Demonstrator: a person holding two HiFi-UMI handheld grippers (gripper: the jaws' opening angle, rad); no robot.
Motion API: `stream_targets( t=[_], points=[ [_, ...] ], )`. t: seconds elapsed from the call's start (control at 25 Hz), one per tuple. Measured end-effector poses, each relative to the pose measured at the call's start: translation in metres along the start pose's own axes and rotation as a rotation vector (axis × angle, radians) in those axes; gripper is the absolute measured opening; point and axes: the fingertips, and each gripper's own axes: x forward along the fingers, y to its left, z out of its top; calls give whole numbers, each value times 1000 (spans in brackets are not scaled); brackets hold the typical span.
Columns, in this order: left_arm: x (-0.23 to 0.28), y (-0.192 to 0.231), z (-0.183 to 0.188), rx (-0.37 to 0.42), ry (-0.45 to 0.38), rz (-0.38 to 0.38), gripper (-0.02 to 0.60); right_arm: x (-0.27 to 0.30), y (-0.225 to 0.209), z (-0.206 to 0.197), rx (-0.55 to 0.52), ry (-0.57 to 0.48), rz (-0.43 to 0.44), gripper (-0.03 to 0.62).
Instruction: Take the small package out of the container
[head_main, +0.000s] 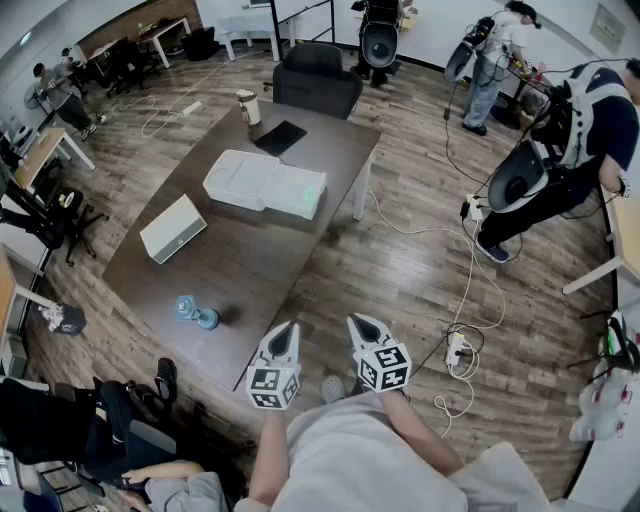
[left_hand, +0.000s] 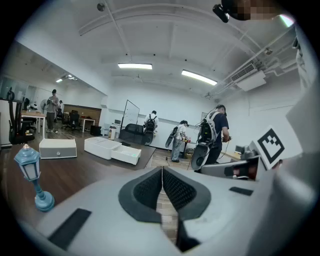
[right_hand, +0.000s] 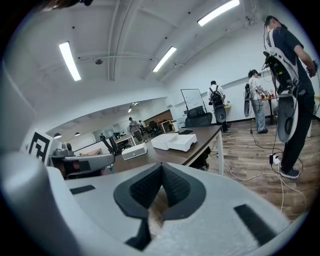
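A white container (head_main: 265, 183) lies open on the dark table (head_main: 250, 260), towards its far end. It also shows as a low white box in the left gripper view (left_hand: 112, 149) and the right gripper view (right_hand: 174, 141). No small package can be made out in it from here. Both grippers hang off the table's near right corner, over the wooden floor, well short of the container. My left gripper (head_main: 289, 328) is shut and empty, its pads (left_hand: 150, 187) pressed together. My right gripper (head_main: 358, 322) is shut too, with nothing between its pads (right_hand: 172, 184).
A closed white box (head_main: 173, 228) and a small blue lantern figure (head_main: 196, 313) stand on the table's left half. A cup (head_main: 247, 107) and a black pad (head_main: 280, 137) sit at the far end by a dark chair (head_main: 317, 80). Cables (head_main: 455, 350) and people (head_main: 560, 150) are at the right.
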Motion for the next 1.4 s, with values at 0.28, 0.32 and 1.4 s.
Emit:
stream_targets(
  t=[0.28,0.32,1.4],
  points=[
    [-11,4,-1,-4,2,2,6,0,13,-5,-17,11,4,-5],
    [-12,4,-2,-4,3,1,6,-1,12,-6,-16,13,-1,-5],
    [105,26,12,-23,55,-52,209,70,-77,24,116,31,33,279]
  ],
)
